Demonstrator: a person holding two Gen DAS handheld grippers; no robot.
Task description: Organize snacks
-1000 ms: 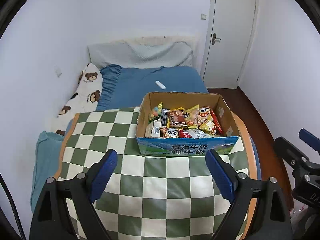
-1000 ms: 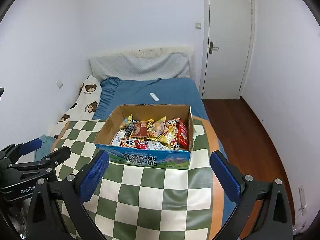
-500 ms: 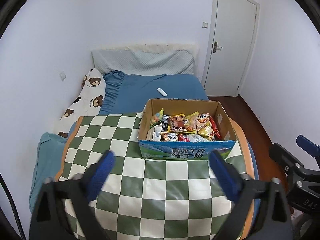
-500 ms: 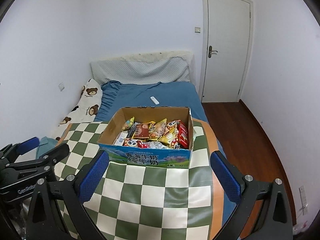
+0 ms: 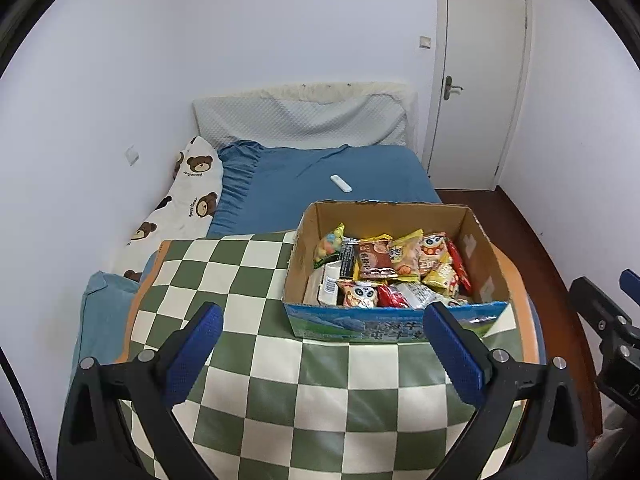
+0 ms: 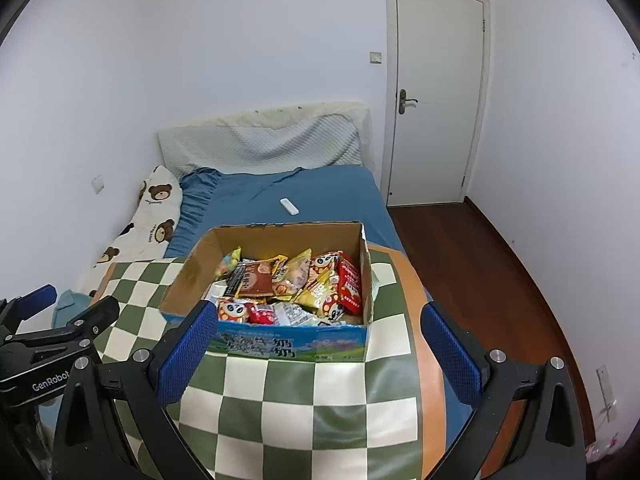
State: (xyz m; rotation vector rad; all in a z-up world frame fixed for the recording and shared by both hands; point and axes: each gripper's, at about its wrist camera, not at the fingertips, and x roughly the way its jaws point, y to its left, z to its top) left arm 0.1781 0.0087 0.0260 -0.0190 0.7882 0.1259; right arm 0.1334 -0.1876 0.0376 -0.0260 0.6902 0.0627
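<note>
The left tongs (image 5: 320, 354) are spread wide and nothing is held between them; the right tongs (image 6: 316, 352) are spread the same way and are also empty. Both are kept above the near part of the checkered surface (image 5: 248, 264). Just ahead of them stands the cardboard box (image 5: 384, 216), and the snacks (image 5: 394, 270) are all seen inside it, piled loosely.

This picture fits two stages: snacks waiting to be sorted out of the box, or snacks already gathered into it. Therefore no next move can be named with certainty.

The lower packets are hidden under the upper ones, the printed labels are too small to read, and the near edge of the surface is covered by the tongs.
</note>
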